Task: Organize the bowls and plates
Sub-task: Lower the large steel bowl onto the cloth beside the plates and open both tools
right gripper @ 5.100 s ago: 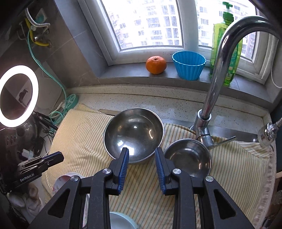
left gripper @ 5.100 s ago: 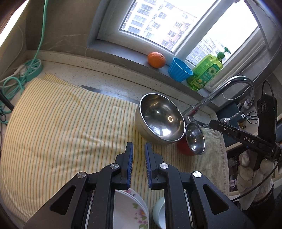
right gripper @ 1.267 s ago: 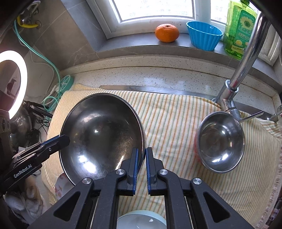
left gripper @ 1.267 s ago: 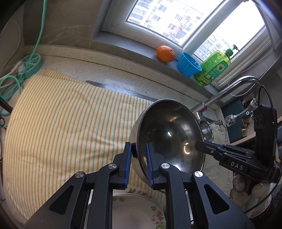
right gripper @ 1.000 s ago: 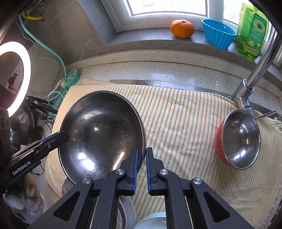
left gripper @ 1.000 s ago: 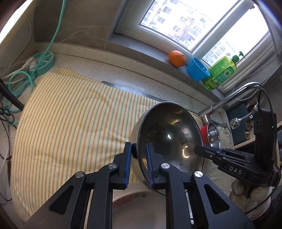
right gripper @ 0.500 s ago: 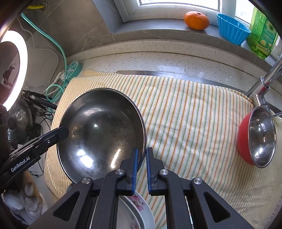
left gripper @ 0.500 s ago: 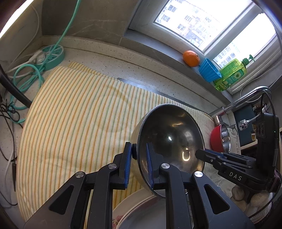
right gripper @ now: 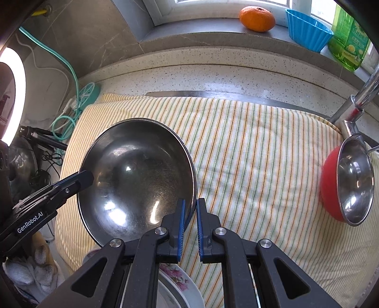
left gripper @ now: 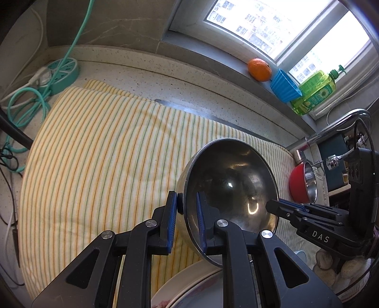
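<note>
Both grippers hold a large steel bowl (left gripper: 231, 189) by opposite rims, tilted above the striped towel (left gripper: 106, 154). My left gripper (left gripper: 186, 216) is shut on its left rim. My right gripper (right gripper: 189, 220) is shut on its right rim; the bowl also shows in the right wrist view (right gripper: 136, 180). A small steel bowl with a red outside (right gripper: 348, 182) lies tilted at the towel's right edge, by the faucet. A floral plate (right gripper: 180, 284) sits below the grippers at the front edge.
A faucet (right gripper: 362, 94) stands at the right. An orange (right gripper: 257, 15), a blue cup (right gripper: 308, 28) and a green soap bottle (right gripper: 350, 38) stand on the windowsill. A teal power strip with cables (left gripper: 59, 73) lies at the left.
Both grippers have carried the large bowl leftward and toward the front, away from the faucet and the small red bowl. Both stay shut on its rim.
</note>
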`<state>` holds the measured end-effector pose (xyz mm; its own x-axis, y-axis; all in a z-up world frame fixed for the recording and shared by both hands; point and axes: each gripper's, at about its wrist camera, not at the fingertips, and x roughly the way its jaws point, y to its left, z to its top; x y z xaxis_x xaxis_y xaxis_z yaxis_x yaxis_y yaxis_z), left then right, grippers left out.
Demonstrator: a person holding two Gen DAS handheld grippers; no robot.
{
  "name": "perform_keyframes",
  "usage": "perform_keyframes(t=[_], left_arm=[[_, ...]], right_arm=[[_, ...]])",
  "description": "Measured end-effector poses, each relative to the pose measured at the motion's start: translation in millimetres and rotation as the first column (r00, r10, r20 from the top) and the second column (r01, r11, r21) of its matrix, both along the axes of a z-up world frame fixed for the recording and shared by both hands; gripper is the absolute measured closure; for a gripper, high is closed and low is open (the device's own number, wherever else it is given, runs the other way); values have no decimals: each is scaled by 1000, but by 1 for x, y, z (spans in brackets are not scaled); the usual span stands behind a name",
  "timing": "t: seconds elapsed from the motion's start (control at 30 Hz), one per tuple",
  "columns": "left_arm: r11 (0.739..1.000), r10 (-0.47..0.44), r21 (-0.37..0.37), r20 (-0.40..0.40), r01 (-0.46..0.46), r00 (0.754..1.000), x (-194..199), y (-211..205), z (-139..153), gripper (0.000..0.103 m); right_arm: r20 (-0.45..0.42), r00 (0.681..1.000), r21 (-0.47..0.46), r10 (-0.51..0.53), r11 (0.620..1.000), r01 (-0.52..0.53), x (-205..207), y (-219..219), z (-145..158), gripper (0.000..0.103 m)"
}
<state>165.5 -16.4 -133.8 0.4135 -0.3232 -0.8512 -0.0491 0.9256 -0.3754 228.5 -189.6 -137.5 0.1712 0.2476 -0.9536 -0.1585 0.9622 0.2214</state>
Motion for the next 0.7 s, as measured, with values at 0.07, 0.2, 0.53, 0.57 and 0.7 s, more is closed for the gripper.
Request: perform_keyframes(t=[0.07, 0.2, 0.53, 0.57, 0.7], left_arm=[[1000, 1, -1, 0, -1, 1000, 1, 0, 0, 89], [1000, 1, -2, -4, -1, 1000, 1, 1, -2, 89], [1000, -10, 3, -12, 11, 1000, -1, 4, -2, 89], [1000, -9, 9, -6, 9, 1000, -2, 5, 0, 89], [1000, 2, 14, 15, -2, 1000, -4, 9, 8, 89]], right_arm=[[1, 1000, -4, -1, 1000, 1, 0, 1, 0, 94], [4, 1000, -10, 4, 1000, -4, 0, 3, 0, 94], [43, 999, -11, 21, 1000, -20, -4, 3, 9, 91], [51, 998, -13, 19, 1000, -19, -4, 2, 12, 87], [73, 997, 0, 0, 1000, 0, -7, -4, 23, 78]])
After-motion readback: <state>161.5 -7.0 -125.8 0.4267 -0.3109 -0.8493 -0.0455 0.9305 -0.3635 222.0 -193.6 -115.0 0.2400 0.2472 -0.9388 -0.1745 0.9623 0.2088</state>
